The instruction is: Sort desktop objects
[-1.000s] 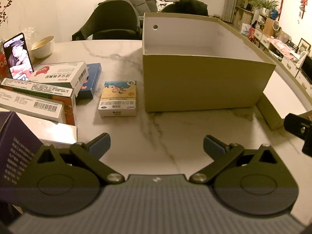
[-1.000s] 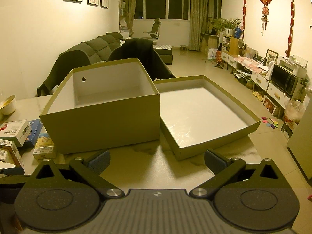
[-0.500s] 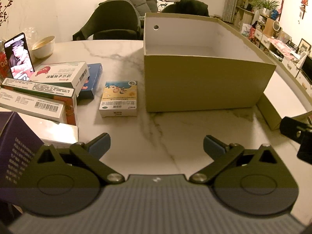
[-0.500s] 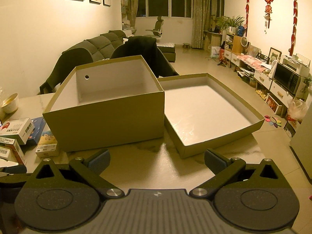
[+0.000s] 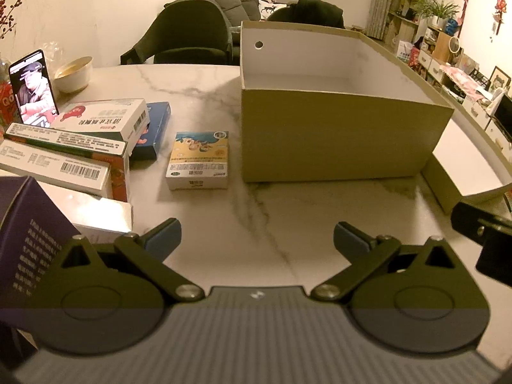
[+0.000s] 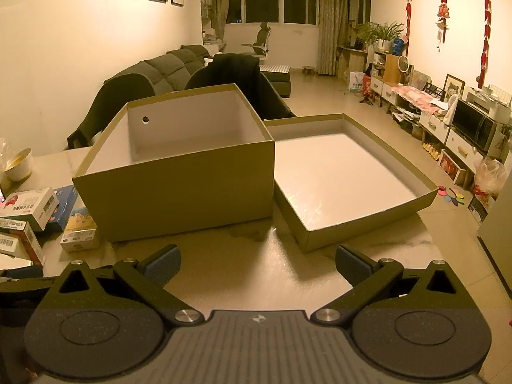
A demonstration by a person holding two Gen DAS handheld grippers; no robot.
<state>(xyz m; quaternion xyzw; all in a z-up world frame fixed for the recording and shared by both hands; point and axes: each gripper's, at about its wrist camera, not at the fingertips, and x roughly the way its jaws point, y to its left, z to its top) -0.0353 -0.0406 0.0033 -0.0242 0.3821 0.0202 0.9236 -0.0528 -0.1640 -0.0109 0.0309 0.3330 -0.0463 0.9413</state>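
Observation:
An olive cardboard box (image 5: 336, 134) (image 6: 179, 188) stands open and empty on the marble table. Its shallow lid (image 6: 358, 211) lies upturned to the right of it. A small yellow medicine box (image 5: 198, 163) (image 6: 78, 230) lies just left of the big box. Further left sits a pile of medicine boxes: a white one with a red mark (image 5: 102, 118), a blue one (image 5: 153, 131) and long barcoded ones (image 5: 54, 163). My left gripper (image 5: 256, 240) hovers open over bare table in front of the yellow box. My right gripper (image 6: 257, 264) hangs open before the gap between box and lid.
A purple box (image 5: 25, 236) stands at the near left. A phone (image 5: 32, 89) leans upright at the far left, beside a white bowl (image 5: 73, 73). Dark chairs (image 5: 182, 38) stand behind the table. The table edge drops off to the right of the lid (image 6: 448, 256).
The right gripper has drifted left and slightly closer to the box. The left gripper has barely moved. Both stayed open.

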